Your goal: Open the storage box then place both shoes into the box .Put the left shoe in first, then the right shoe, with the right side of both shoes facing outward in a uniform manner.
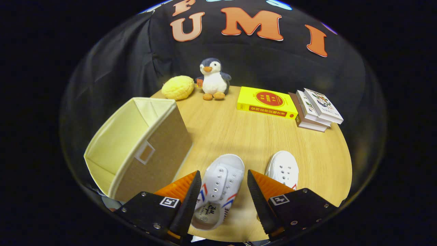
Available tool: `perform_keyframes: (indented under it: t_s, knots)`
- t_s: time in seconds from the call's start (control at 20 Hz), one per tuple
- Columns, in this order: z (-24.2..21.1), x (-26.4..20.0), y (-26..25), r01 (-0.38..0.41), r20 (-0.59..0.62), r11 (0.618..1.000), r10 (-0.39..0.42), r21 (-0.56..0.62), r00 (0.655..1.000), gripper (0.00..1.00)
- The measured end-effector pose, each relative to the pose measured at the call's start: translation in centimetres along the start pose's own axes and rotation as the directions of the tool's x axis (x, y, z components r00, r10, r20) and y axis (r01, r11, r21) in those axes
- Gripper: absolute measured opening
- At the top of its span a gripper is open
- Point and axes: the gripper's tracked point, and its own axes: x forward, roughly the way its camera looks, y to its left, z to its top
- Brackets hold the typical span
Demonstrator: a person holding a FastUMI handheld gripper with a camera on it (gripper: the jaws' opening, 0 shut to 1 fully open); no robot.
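A white canvas shoe (218,186) with red and blue side stripes lies on the wooden table (239,136), toe pointing away, between my two fingers. My gripper (223,182) is open, its fingers standing on either side of the shoe without pressing on it. A second white shoe (283,169) lies just right of it, partly hidden behind the right finger. The storage box (136,147), beige fabric with a cream lining and a small label window, stands open-topped to the left of the shoes, with nothing visible inside it.
At the back of the table sit a yellow round plush (177,87) and a penguin toy (213,79). A yellow book (268,102) and a stack of books (317,109) lie at the back right. Bare wood lies between box and books.
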Motion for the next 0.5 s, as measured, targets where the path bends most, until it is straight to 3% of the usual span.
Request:
perform_keyframes:
  t_s: [0.5]
  knots:
    - [-8.1, 1.8, -0.4, 0.005, -0.179, 0.993, -0.026, -0.117, 0.984, 0.79]
